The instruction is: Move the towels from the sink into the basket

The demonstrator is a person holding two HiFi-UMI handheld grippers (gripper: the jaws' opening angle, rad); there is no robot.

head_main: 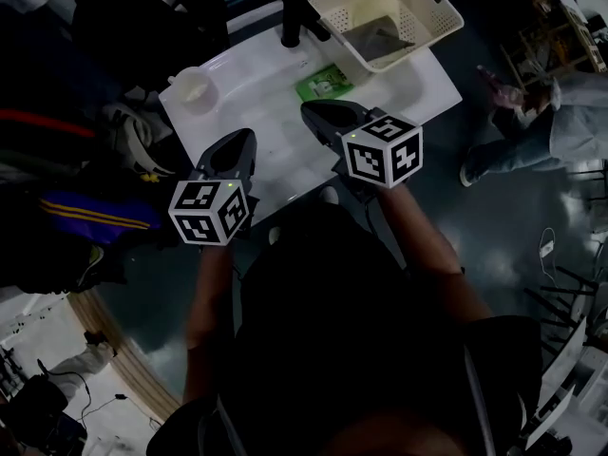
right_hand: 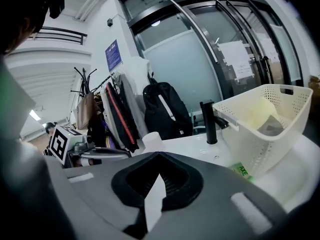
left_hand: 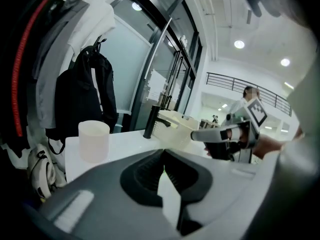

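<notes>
- Left hand-held gripper [head_main: 242, 141]: jaws closed together, nothing between them, over the near edge of the white bench [head_main: 275, 79].
- Right hand-held gripper [head_main: 313, 112]: jaws likewise closed and empty, alongside the left.
- Basket [head_main: 432, 3]: cream, perforated, at the far end of the bench, beside a black tap [head_main: 293, 22].
- Towel [head_main: 380, 41]: grey, lying inside the basket.
- Cup [head_main: 195, 88]: white, at the left end of the bench.
- Green packet [head_main: 325, 84]: at the basket's base.

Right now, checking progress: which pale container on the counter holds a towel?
The perforated basket by the black faucet; a grey towel lies inside, unlike the cup.
</notes>
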